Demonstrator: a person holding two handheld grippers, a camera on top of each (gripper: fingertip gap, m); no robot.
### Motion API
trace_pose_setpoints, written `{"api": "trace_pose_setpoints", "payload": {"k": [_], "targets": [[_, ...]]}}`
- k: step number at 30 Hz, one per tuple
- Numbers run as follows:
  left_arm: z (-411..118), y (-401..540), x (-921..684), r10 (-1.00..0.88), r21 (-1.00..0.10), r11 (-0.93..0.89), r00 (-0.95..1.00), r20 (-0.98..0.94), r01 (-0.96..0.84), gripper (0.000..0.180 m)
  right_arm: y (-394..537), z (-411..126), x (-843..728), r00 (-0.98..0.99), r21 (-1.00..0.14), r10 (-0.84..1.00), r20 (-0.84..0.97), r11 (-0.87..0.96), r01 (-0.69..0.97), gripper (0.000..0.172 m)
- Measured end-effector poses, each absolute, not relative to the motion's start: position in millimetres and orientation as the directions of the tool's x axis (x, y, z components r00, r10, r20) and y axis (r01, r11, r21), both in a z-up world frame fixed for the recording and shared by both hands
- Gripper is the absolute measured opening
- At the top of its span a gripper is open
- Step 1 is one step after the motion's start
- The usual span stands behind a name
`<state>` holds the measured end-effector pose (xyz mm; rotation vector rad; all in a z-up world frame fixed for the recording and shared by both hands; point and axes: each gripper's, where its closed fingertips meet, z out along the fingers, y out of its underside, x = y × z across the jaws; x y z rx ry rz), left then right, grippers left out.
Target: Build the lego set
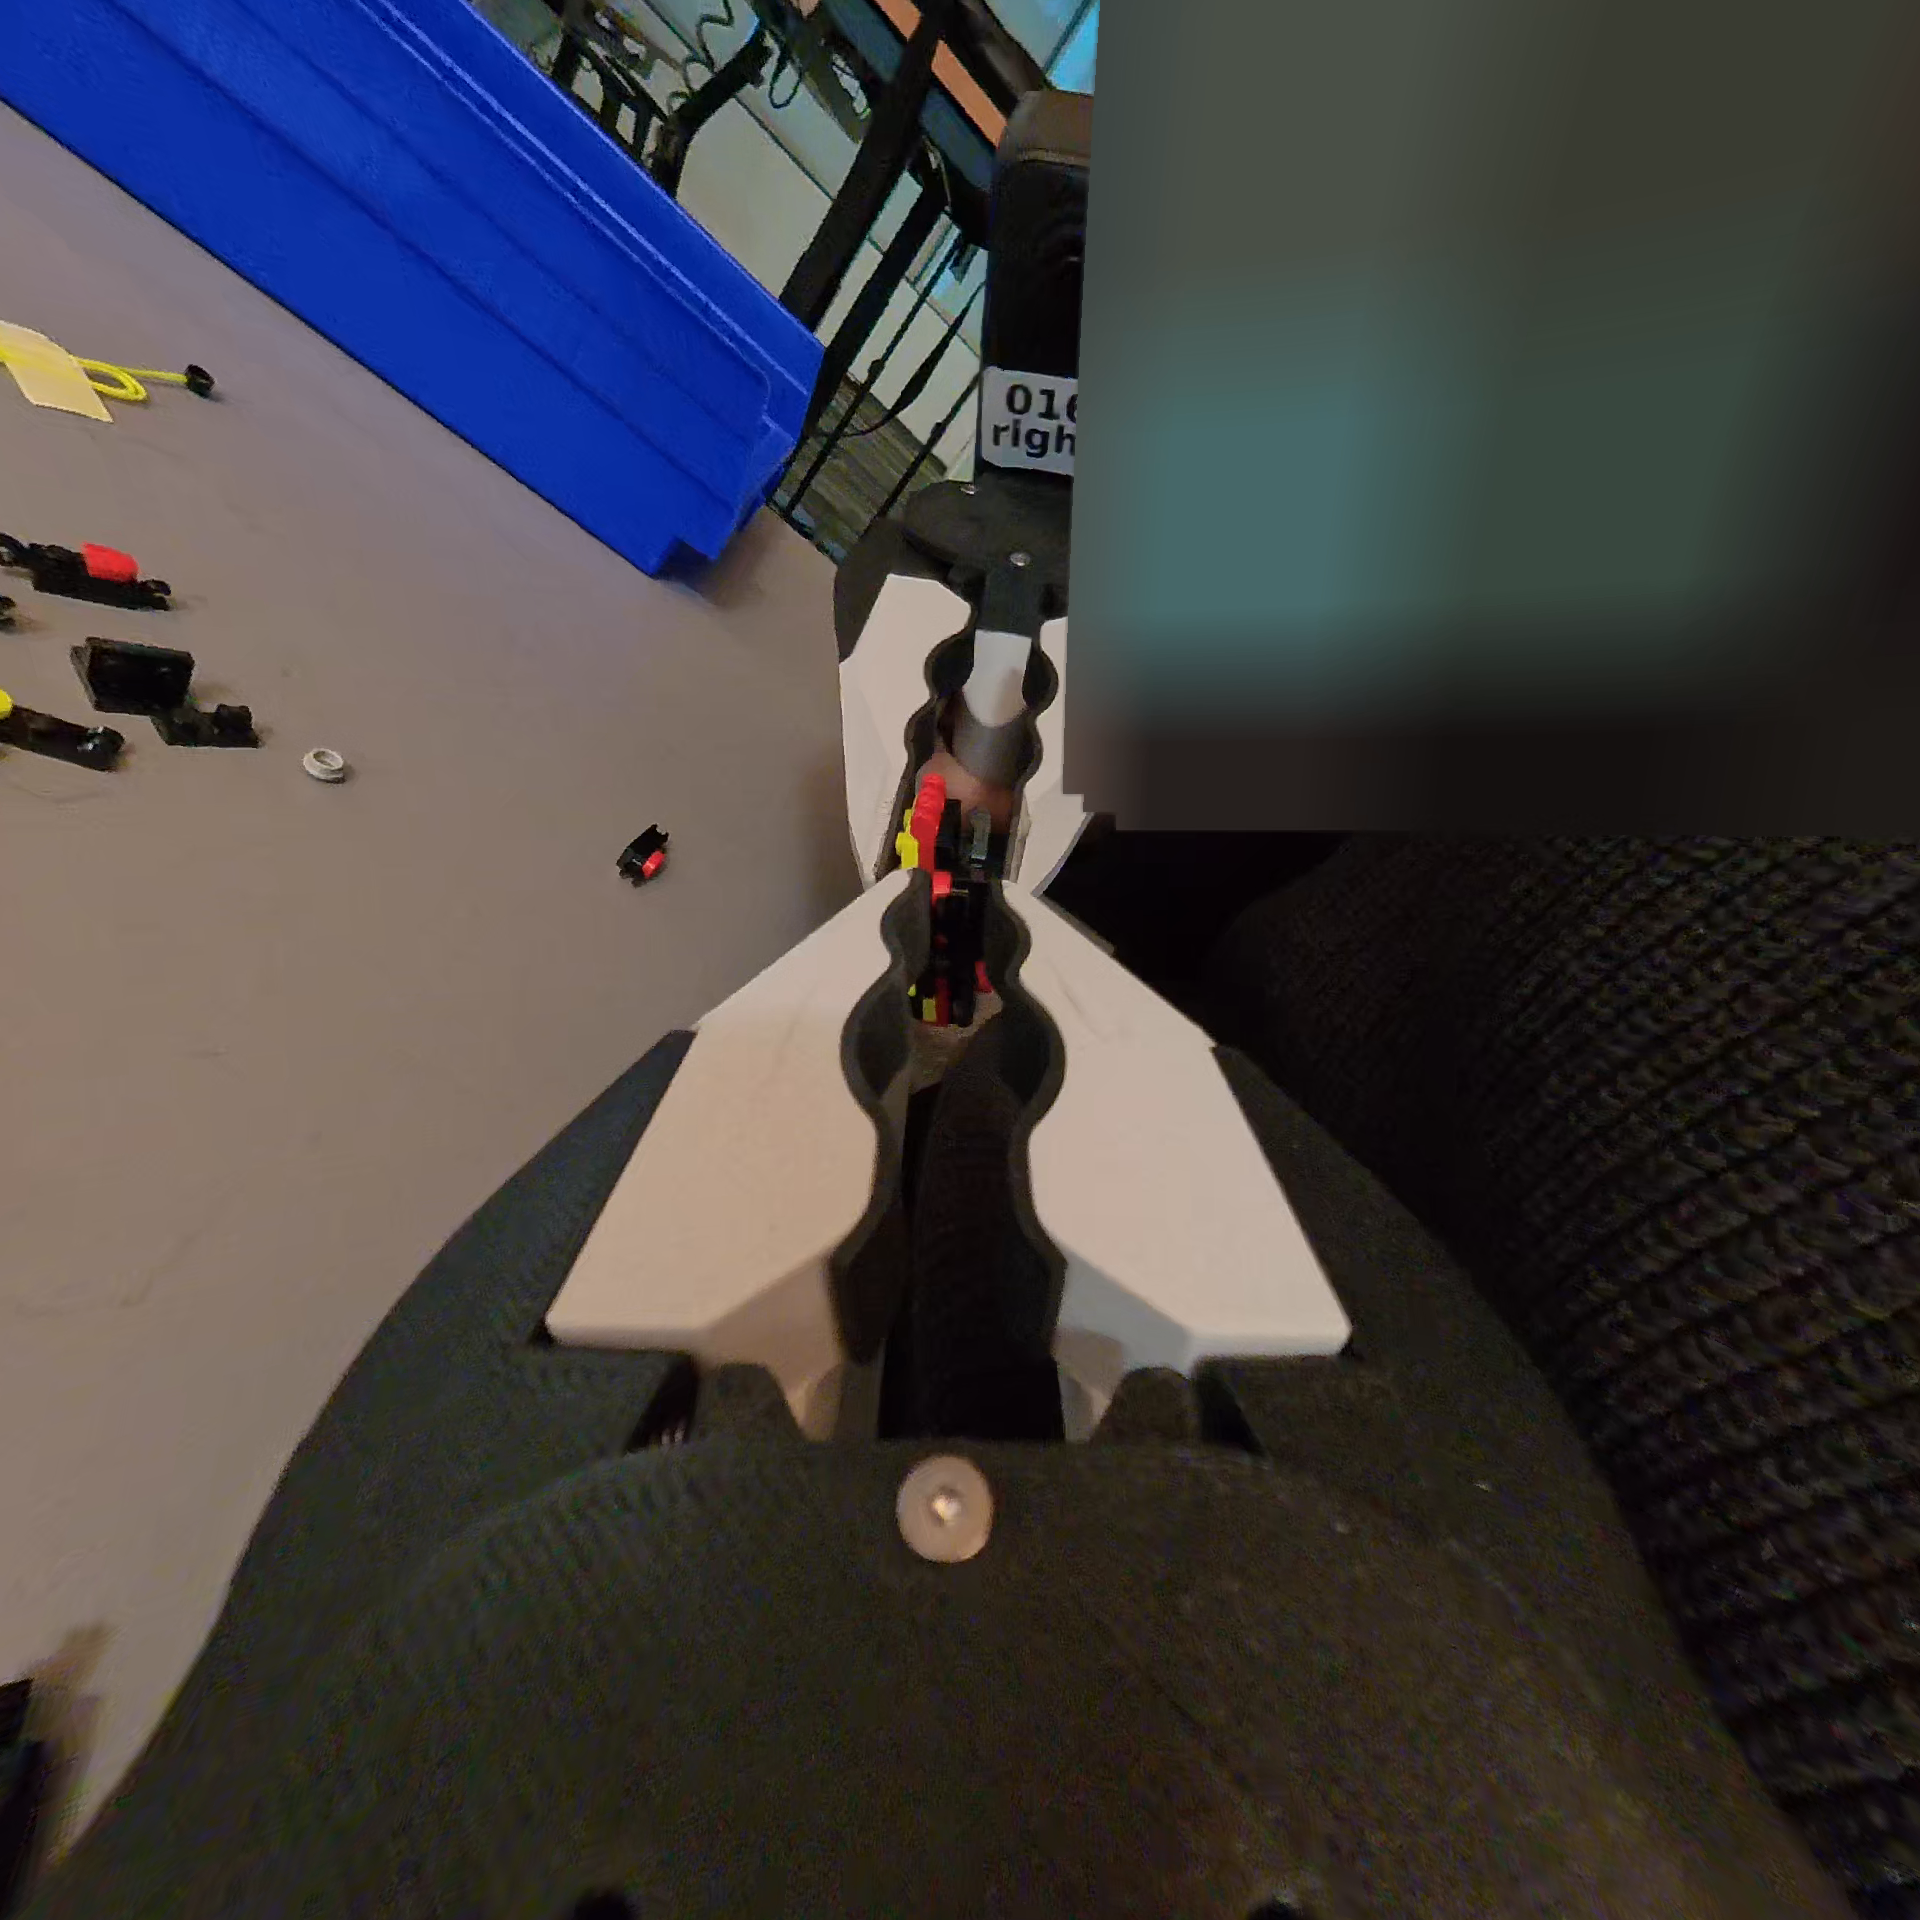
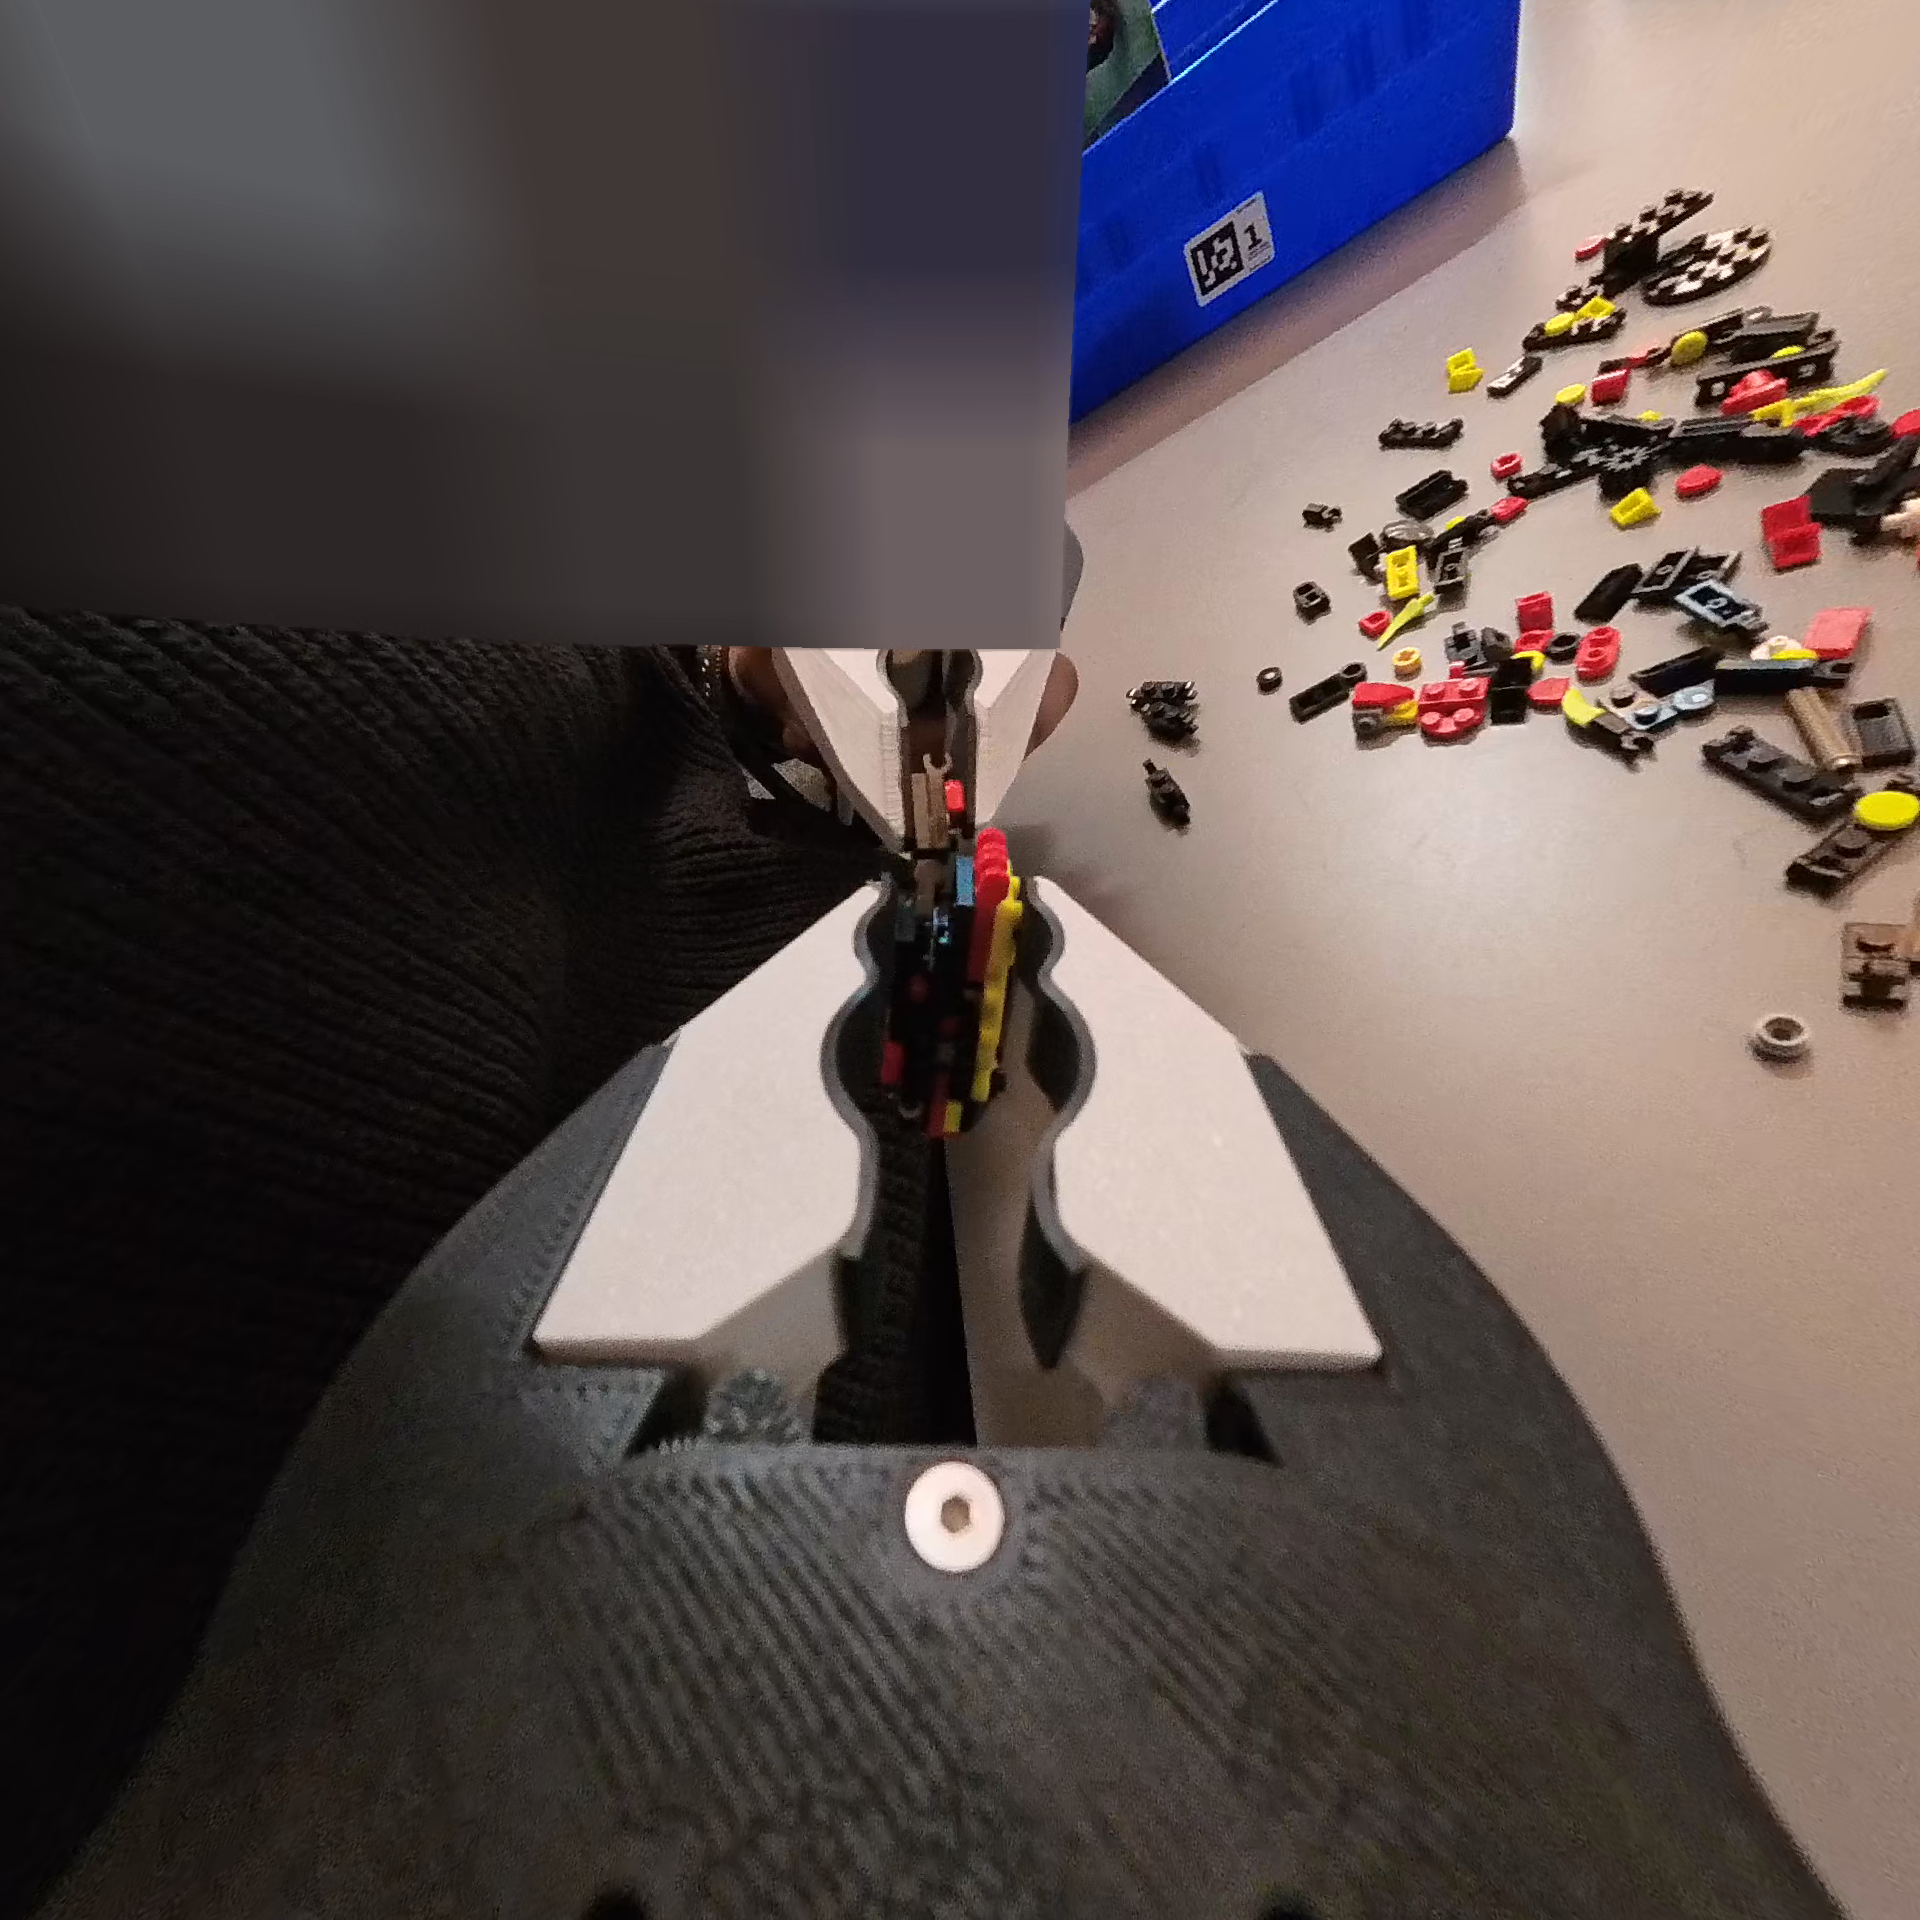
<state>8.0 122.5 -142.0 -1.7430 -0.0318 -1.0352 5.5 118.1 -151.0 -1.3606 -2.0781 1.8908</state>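
Observation:
My right gripper point(image 2: 951, 935) is shut on a flat brick assembly point(image 2: 987, 987) of black, red and yellow plates, held on edge between both pads. Its end sticks out past the fingertips. My left gripper point(image 1: 951, 914) faces it tip to tip and is shut on a small dark brick piece point(image 1: 956, 940) with red on it. In the right wrist view the left gripper point(image 2: 935, 790) shows that piece point(image 2: 930, 800) against the assembly's end. In the left wrist view the right gripper point(image 1: 961, 821) shows beyond with the red and yellow plates point(image 1: 920, 831). Both are above the grey table point(image 1: 416, 1039).
A blue bin point(image 1: 468, 260) stands at the table's back and also shows in the right wrist view point(image 2: 1299, 156). Many loose bricks point(image 2: 1662, 520) lie to the right. A grey ring point(image 1: 325, 766) and a small black-red piece point(image 1: 642, 854) lie apart. A dark knit sleeve point(image 2: 312, 935) is close by. My left and right fingertips are right by each other.

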Motion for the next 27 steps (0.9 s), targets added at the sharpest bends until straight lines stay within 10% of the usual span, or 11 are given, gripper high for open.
{"api": "trace_pose_setpoints", "payload": {"k": [16, 27], "targets": [[-119.9, 109.5, -52.9, -0.392, -0.736, -0.289, 0.626, 0.674, 0.612, 0.007, 172.8, -133.7, 6.8, -0.551, -0.807, 0.607, -0.573, -0.299, 0.509, 0.02], [-125.1, 114.5, -47.4, -0.373, -0.787, -0.292, 0.693, 0.617, 0.544, 0.007, 144.7, -149.1, -21.6, -0.562, -0.942, 0.822, -0.095, 0.108, 0.317, 0.021]]}}
